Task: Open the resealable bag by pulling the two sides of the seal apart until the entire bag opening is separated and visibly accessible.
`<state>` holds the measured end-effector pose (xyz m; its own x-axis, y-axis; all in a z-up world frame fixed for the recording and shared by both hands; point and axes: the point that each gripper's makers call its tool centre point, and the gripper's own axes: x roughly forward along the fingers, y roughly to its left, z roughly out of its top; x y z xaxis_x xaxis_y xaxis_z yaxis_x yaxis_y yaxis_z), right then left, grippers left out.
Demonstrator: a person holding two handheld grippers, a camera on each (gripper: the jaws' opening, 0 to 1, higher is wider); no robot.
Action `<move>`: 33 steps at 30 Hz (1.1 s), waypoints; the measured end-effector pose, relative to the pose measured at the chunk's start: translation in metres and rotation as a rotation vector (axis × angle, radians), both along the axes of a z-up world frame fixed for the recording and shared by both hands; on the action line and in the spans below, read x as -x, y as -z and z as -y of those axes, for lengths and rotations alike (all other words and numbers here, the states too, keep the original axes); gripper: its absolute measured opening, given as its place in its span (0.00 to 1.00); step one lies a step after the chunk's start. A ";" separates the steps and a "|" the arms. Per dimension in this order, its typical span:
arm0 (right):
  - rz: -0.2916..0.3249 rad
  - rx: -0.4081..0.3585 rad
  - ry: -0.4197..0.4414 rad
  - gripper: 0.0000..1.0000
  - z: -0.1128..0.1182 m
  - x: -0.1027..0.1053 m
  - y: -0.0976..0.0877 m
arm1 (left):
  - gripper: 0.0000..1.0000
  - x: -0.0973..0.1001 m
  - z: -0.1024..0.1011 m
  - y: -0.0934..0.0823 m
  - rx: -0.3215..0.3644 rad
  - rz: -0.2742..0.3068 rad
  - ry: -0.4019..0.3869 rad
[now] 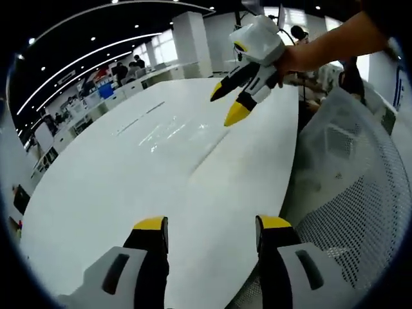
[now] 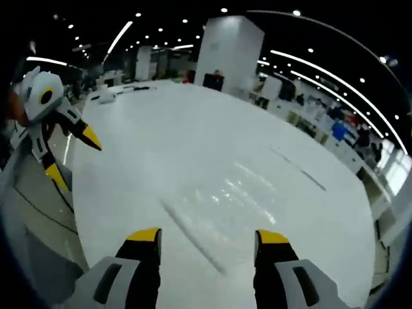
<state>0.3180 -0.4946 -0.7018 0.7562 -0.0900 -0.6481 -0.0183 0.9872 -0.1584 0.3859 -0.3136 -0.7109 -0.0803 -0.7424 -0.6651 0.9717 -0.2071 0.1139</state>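
**Both grippers up, bag not yet taken**

I hold both tools above the white table (image 1: 129, 187), and neither has anything in it. My left gripper (image 1: 212, 235) has its jaws standing wide apart with bare tabletop between them. My right gripper (image 2: 207, 244) is spread the same way. In the left gripper view the right one hangs over the far part of the table, its yellow tips parted and empty, with my hand (image 1: 293, 61) behind it.

The bag (image 2: 222, 212) lies flat on the table, clear and hard to make out. In the right gripper view it sits just ahead of my right jaws, a faint crinkled sheen with a long straight ridge along its near side. I take that ridge for the seal, though I cannot be sure. In the left gripper view the same pale line (image 1: 209, 151) lies mid-table, below the right gripper's tips.

So I judge I am at the very start: the approach, with the seal still shut as far as I can tell. Next I need to bring both down to that edge, one lip for each gripper. The film is thin and flat, so catching a single layer will be the fiddly part.

A mesh chair (image 1: 347, 193) stands beside the table.
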 end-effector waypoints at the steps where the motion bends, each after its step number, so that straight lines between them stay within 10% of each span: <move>1: 0.005 -0.003 0.002 0.59 -0.001 0.002 -0.001 | 0.54 -0.001 0.000 0.000 -0.001 -0.003 -0.005; 23: 0.191 -0.179 0.189 0.98 -0.020 0.047 -0.013 | 0.88 -0.007 0.001 -0.008 0.063 -0.073 -0.123; 33: 0.210 -0.164 0.234 1.00 -0.032 0.058 -0.004 | 0.93 -0.004 -0.002 -0.006 0.112 -0.079 -0.160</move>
